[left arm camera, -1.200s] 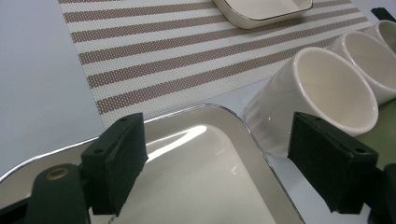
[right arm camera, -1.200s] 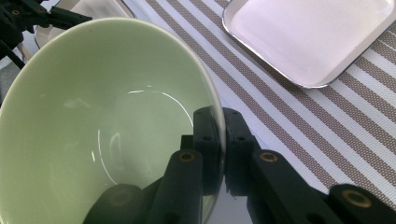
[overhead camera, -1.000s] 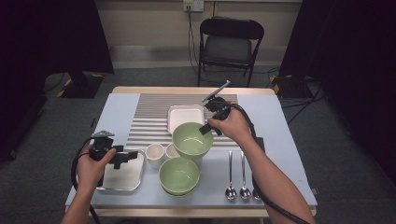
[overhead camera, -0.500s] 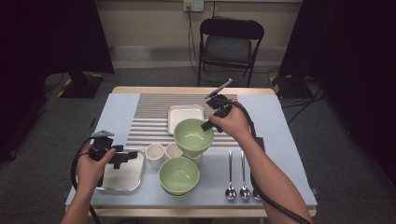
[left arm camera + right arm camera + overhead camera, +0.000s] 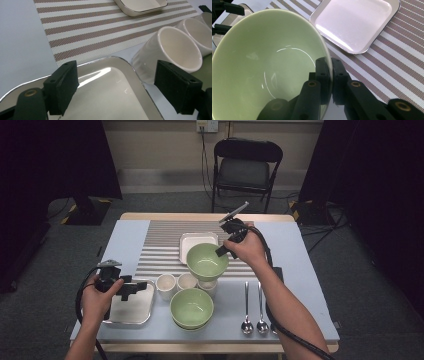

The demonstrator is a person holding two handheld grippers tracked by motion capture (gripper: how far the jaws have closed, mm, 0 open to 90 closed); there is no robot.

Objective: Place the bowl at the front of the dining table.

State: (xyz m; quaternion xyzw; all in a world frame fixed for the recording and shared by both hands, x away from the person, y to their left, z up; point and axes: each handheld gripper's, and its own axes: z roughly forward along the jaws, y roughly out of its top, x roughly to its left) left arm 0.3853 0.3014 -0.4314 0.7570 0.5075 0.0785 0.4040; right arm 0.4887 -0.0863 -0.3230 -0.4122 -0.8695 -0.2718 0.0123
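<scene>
Steel tray [image 5: 110,97] lies directly beneath the left gripper [image 5: 116,87], whose jaws stand wide open and empty; a white cup [image 5: 172,53] sits just beyond the tray's corner, ahead of the farther jaw. Moving right, the green bowl [image 5: 207,261] hangs above the surface, clamped at its rim by the right gripper [image 5: 329,80]: one jaw inside the wall, the other outside, pressed tight on it. It looks like glazed ceramic, so I judge it stiff, fairly heavy, slick and liable to chip. A rim pinch leaves the weight hanging to one side, so the bowl may swivel between the jaws. Beyond them rests a white square dish [image 5: 357,23] on the striped mat [image 5: 402,62].
</scene>
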